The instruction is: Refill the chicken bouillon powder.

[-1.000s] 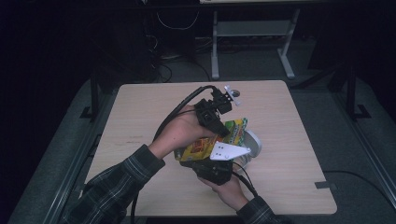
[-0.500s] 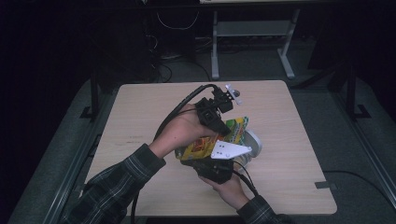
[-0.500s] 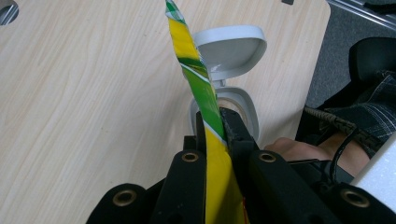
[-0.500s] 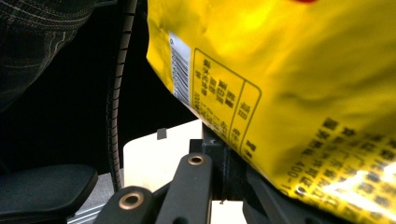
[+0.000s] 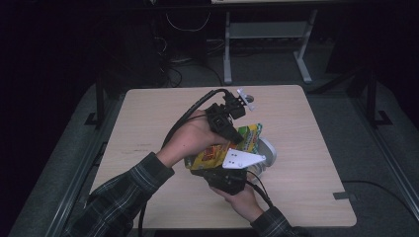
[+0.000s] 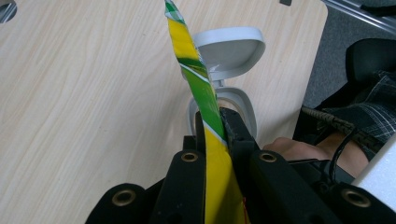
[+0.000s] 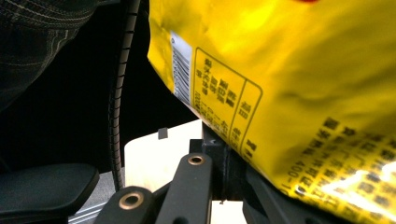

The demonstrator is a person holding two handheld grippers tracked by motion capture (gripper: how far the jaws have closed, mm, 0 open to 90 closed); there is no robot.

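Note:
A yellow and green snack bag (image 5: 251, 136) is held in the air between both grippers, above a white container (image 5: 267, 153) whose lid stands open. My left gripper (image 5: 236, 139) comes in from the upper left and is shut on the bag's green top edge (image 6: 205, 100); its jaws (image 6: 214, 122) press the thin seam from both sides. My right gripper (image 5: 222, 168) is underneath, shut on the bag's yellow lower part (image 7: 289, 93), with its jaws (image 7: 223, 151) closed against the printed back. In the left gripper view the container's lid (image 6: 229, 46) and rim (image 6: 246, 106) lie right behind the bag.
The wooden table (image 5: 148, 128) has bare room on its left and far right. A small grey round object (image 6: 4, 9) sits near the far edge (image 5: 247, 97). A black chair part (image 7: 42, 186) and the dark floor lie beyond the table.

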